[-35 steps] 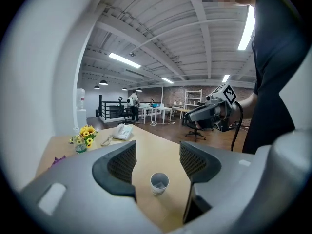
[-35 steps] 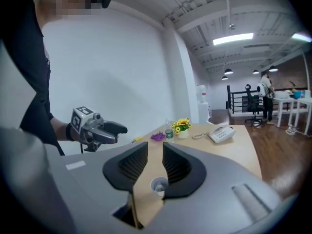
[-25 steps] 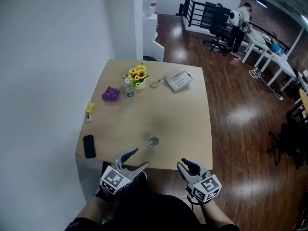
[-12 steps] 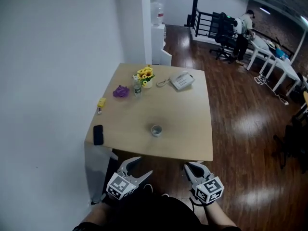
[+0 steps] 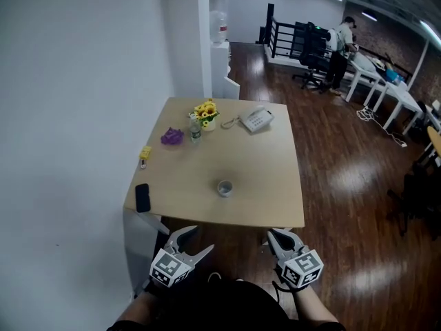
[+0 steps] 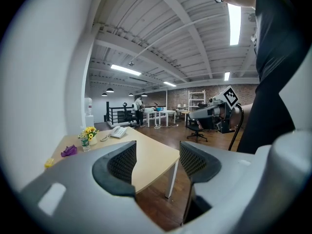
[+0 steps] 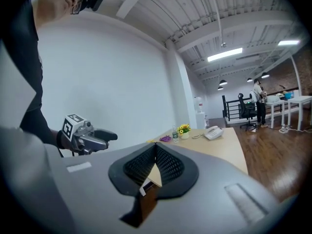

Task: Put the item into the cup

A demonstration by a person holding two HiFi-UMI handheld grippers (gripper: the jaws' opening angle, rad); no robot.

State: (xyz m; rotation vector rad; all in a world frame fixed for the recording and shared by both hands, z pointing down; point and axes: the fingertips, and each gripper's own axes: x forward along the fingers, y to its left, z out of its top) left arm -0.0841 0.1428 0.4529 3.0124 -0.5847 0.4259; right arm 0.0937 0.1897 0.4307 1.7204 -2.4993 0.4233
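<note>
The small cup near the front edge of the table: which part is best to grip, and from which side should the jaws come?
Probably the side wall of the cup, below its rim, coming level from the near edge of the table. It stands upright and alone, mouth up, so both flanks are free; a grip from above would block the opening.

Tan table (image 5: 265, 174), grey cup (image 5: 224, 187), purple cloth (image 5: 172, 137), yellow flowers (image 5: 204, 108), black phone (image 5: 142, 197), white telephone (image 5: 257, 120), dark brown floor (image 5: 344, 150)

The counter (image 5: 258, 161) is bearing a cup (image 5: 224, 187) near its front edge and a black phone (image 5: 142, 198) at the front-left corner. A telephone (image 5: 256, 121), flowers (image 5: 205, 109) and a bottle (image 5: 196, 131) are sitting farther back.
</note>
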